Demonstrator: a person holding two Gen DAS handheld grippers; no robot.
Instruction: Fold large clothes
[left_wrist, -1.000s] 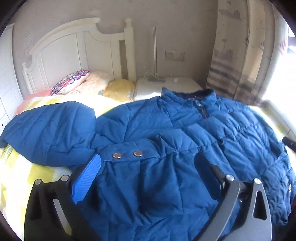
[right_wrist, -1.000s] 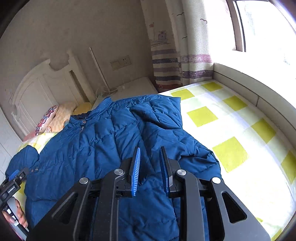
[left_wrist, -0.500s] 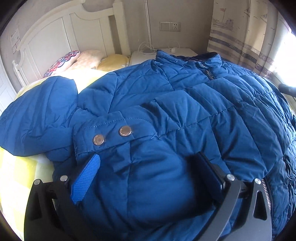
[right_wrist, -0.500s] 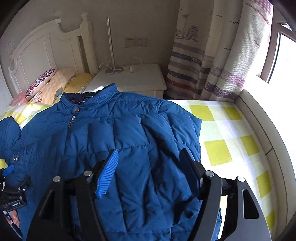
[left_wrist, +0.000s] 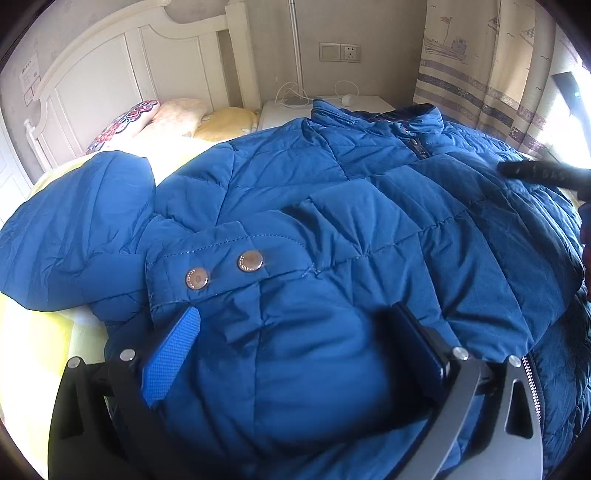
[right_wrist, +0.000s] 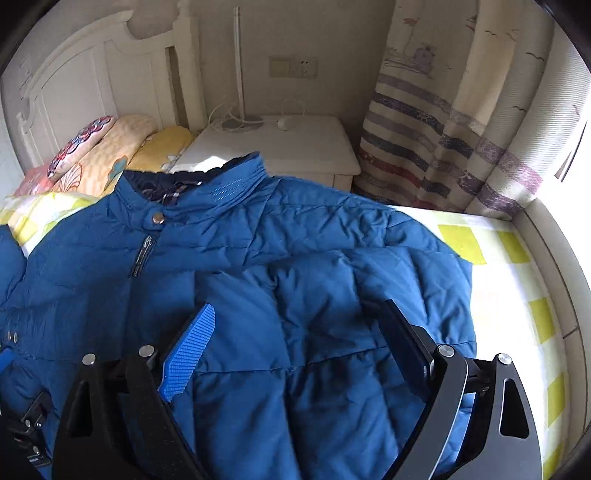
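With the blue puffer jacket (right_wrist: 295, 295) spread on the bed (right_wrist: 517, 295), both sleeves folded in, the right hand-held gripper (right_wrist: 295, 354), jaws just spread, and the released left hand-held gripper (left_wrist: 295, 354) should pinch the hem evenly.

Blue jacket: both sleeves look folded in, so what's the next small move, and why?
Probably lower both open grippers, left and right, to pinch the blue jacket near its hem, ready to fold toward the collar. The sleeves already lie across its front and nothing is gripped.

Daylight poured in from the right, glaring on the bed (right_wrist: 517, 295), sharp centre, fisheye edges bent and dark.
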